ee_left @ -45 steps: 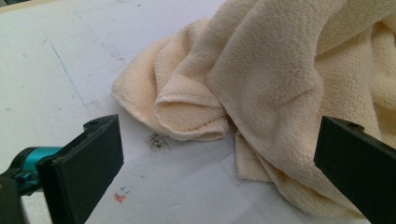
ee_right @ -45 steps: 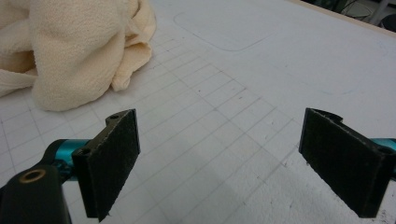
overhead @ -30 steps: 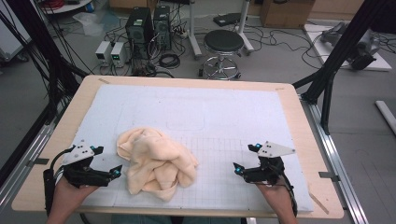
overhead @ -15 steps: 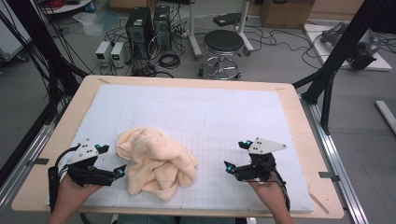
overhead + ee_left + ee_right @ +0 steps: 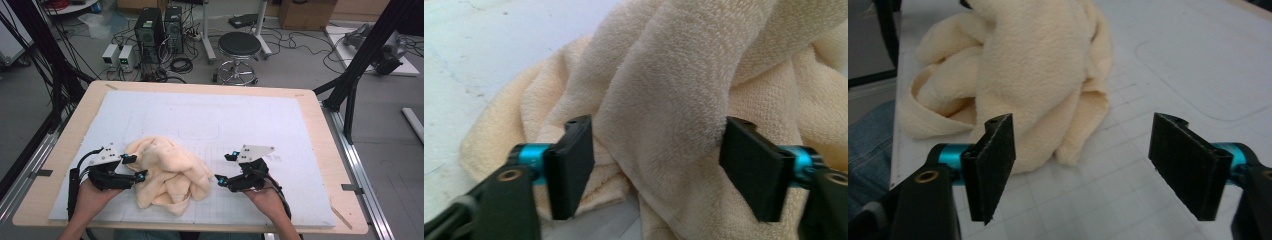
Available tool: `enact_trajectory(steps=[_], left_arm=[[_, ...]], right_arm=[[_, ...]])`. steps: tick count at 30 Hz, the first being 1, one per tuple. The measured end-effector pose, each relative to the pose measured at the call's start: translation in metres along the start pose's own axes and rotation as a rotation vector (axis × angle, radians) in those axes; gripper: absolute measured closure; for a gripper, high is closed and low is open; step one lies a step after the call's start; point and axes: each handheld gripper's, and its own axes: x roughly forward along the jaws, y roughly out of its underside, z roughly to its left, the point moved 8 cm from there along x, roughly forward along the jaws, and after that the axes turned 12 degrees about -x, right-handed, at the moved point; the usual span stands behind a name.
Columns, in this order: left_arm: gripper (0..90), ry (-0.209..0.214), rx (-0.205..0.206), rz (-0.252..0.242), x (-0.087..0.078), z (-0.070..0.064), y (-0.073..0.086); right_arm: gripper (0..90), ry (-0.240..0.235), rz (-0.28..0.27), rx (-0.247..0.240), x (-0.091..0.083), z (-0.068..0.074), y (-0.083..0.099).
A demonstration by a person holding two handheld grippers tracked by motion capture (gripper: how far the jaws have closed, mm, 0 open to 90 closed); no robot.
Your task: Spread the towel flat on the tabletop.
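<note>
Towel (image 5: 167,176), cream, lies crumpled on the white mat (image 5: 210,115) toward the worktop's near-left. Left tool (image 5: 135,167) wide open; left gripper view shows a thick fold (image 5: 664,115) between its jaws, unclamped. Right tool (image 5: 226,168) wide open, empty, just short of the towel.

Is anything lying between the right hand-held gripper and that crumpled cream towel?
Nothing: bare white gridded mat separates the right hand-held gripper from the crumpled cream towel, seen from above.
</note>
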Motion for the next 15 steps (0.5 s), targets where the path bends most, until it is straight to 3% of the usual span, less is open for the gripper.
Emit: enact_trajectory(steps=[5,8,10,12,14,15], left_arm=[[55.1,0.04,0.024,0.052,0.009,-0.002,0.006],[61.0,0.043,0.047,0.092,0.016,-0.003,0.01],[71.1,0.047,0.057,0.118,0.02,-0.004,0.013],[76.9,0.048,0.057,0.135,0.023,-0.004,0.014],[78.4,0.052,0.052,0.138,0.024,-0.002,0.015],[80.0,0.052,0.046,0.135,0.023,-0.002,0.014]], right_arm=[[40.8,-0.097,0.039,-0.045,0.023,0.013,0.0],[44.6,-0.12,0.059,-0.052,0.031,0.015,0.002],[56.3,-0.166,0.081,-0.046,0.044,0.017,0.004],[62.7,-0.191,0.09,-0.048,0.052,0.018,0.005],[67.3,-0.205,0.098,-0.047,0.055,0.019,0.006],[75.5,-0.216,0.11,-0.055,0.059,0.021,0.007]])
